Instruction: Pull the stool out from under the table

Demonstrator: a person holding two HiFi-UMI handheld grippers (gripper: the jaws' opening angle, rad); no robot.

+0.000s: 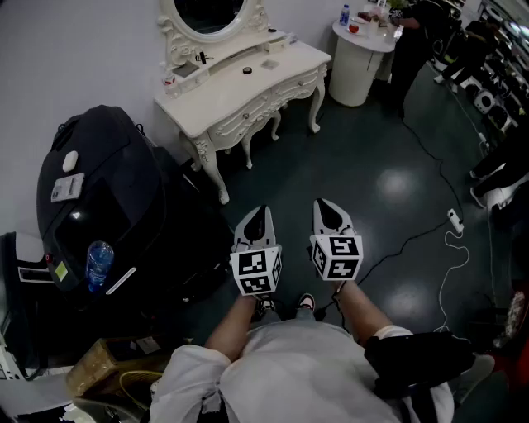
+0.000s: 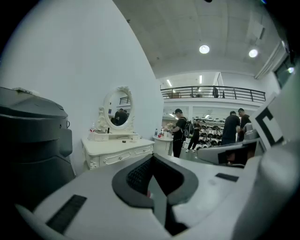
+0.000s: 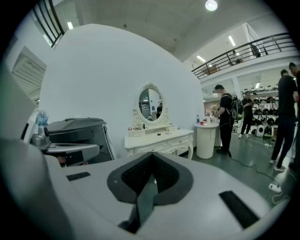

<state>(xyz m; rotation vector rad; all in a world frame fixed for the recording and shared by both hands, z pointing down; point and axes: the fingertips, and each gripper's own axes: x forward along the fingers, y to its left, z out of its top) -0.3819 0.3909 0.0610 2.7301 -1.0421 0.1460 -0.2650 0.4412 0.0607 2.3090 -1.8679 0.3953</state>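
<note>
Well back from the dressing table (image 1: pixel 248 87), both grippers shut, empty
Head view alone shows left gripper (image 1: pixel 259 213), right gripper (image 1: pixel 327 205) and, apparently, stool (image 1: pixel 248 155) legs tucked underneath; gripper views add standing people (image 3: pixel 225 123).

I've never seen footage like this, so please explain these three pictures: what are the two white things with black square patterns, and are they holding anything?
They are hand-held grasping tools carried by a person. The top-down picture comes from a camera on the person's head: left tool, right tool, each bearing a marker cube. The other two pictures come from cameras riding on each tool, looking along its jaws. Both are shut and empty. Ahead stands a white dressing table with an oval mirror and small items on top. No stool shows.
</note>
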